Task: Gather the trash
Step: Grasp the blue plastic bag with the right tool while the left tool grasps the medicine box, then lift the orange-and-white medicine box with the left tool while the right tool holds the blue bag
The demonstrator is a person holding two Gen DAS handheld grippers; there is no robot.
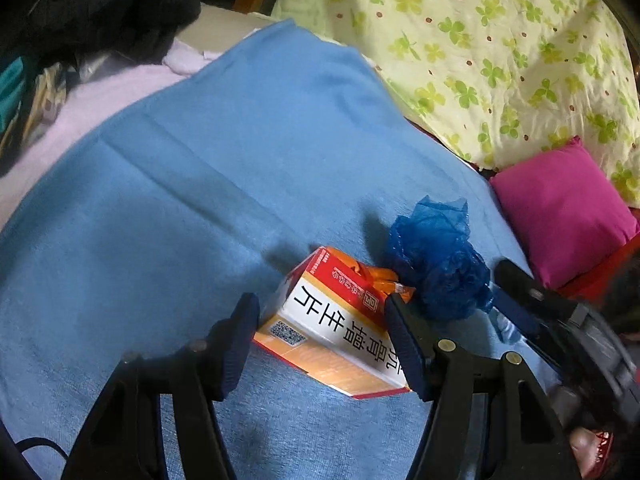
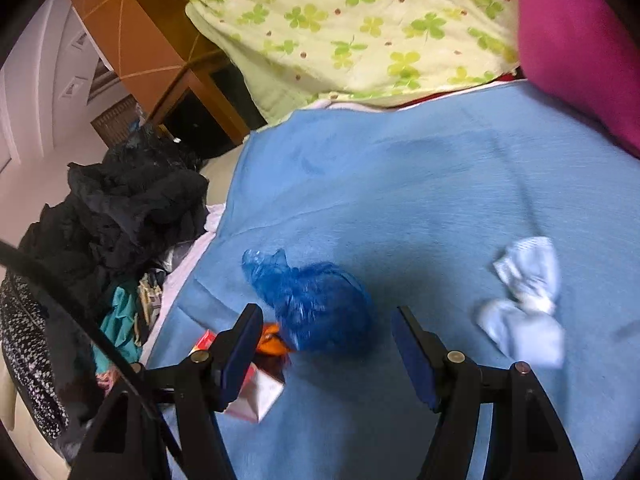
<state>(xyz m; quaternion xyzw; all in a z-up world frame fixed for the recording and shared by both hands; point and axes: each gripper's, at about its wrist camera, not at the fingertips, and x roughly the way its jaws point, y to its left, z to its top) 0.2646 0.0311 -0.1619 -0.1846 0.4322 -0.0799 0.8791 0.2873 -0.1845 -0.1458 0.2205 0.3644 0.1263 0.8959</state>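
Note:
A red, orange and white carton (image 1: 332, 332) with large black characters lies on the blue blanket (image 1: 200, 160). My left gripper (image 1: 322, 308) hovers open over the carton, a finger on either side, pads not pressing. Beside the carton lie an orange wrapper (image 1: 384, 280) and a crumpled blue plastic bag (image 1: 436, 264). My right gripper (image 2: 326, 320) is open, with the blue bag (image 2: 316, 304) just ahead between its fingertips, untouched. To its right is a crumpled pale tissue (image 2: 524, 304). The carton (image 2: 256, 392) and the orange wrapper (image 2: 272, 340) peek out by its left finger. The right gripper (image 1: 504, 288) also shows in the left wrist view.
A magenta cushion (image 1: 560, 208) and a clover-print quilt (image 1: 480, 40) border the blanket on the far side. A heap of dark clothes (image 2: 132, 200) sits off the blanket's left edge, with wooden furniture (image 2: 132, 32) behind it.

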